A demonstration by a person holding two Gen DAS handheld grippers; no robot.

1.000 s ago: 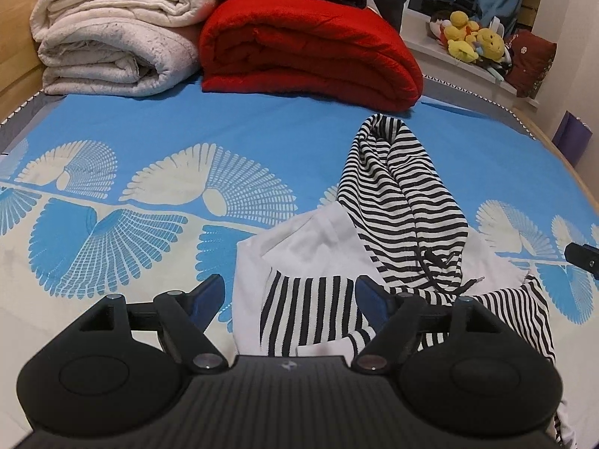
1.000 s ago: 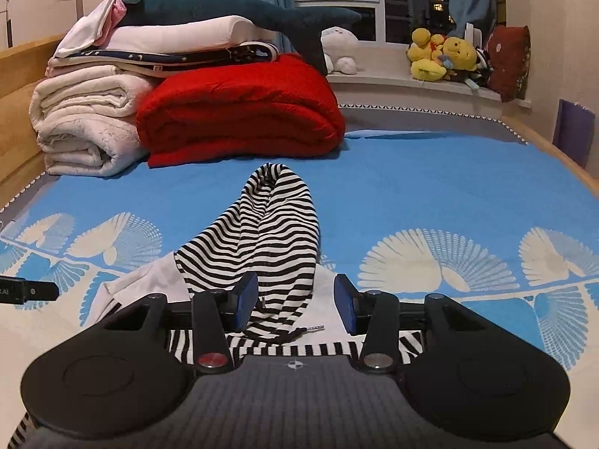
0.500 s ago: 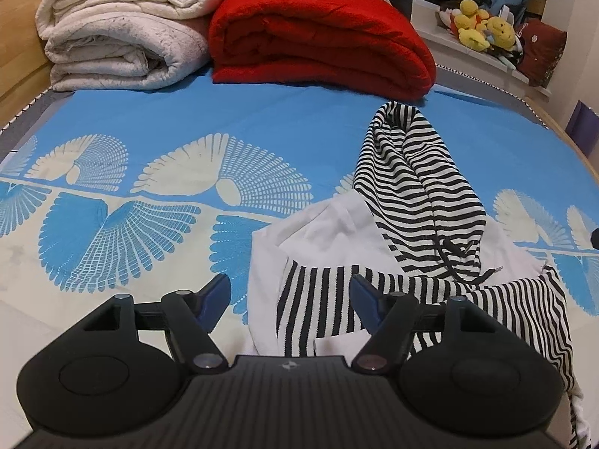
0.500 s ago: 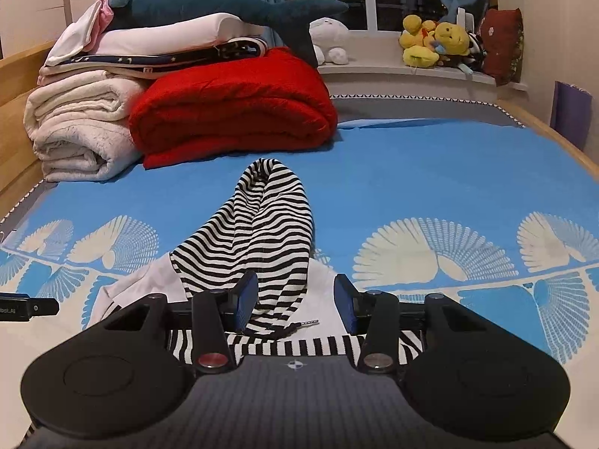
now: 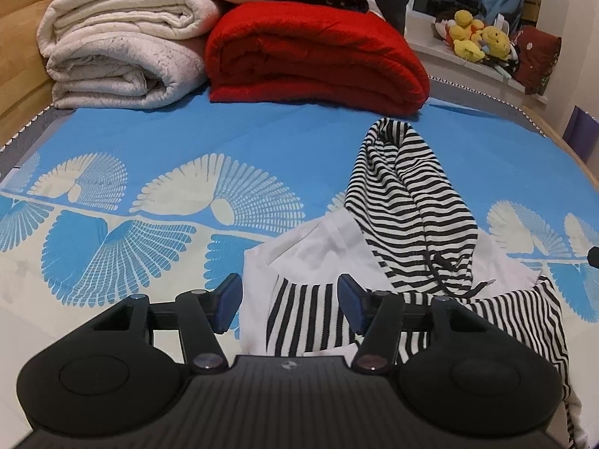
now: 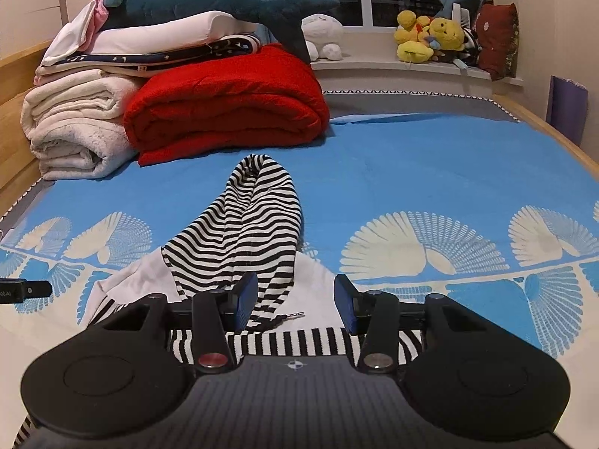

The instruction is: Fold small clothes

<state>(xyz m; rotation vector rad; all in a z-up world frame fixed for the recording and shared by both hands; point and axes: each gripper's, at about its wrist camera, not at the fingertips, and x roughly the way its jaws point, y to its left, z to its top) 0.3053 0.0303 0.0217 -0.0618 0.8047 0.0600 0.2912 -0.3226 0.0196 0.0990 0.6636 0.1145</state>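
White hooded top with black-and-white striped hood and sleeves (image 5: 329, 250) lying on the blue fan-patterned bedsheet (image 5: 187, 142), near its front edge. Left gripper (image 5: 288, 301), jaws just narrowing, spread over the top's corner; right gripper (image 6: 295, 301) spread, gripping nothing.

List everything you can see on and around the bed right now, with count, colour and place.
hoodie: one, white with black stripes, near end of bed, hood pointing to the blankets
bedsheet: one, blue with cream fans, covering bed
red blanket: one, folded, far end
white blankets: two, folded, left of red
shark plush: one, teal, atop pile
yellow plushies: several, windowsill
left gripper: black, blue pads, jaws just closing, over hoodie's left edge
right gripper: black, open, over drawstring
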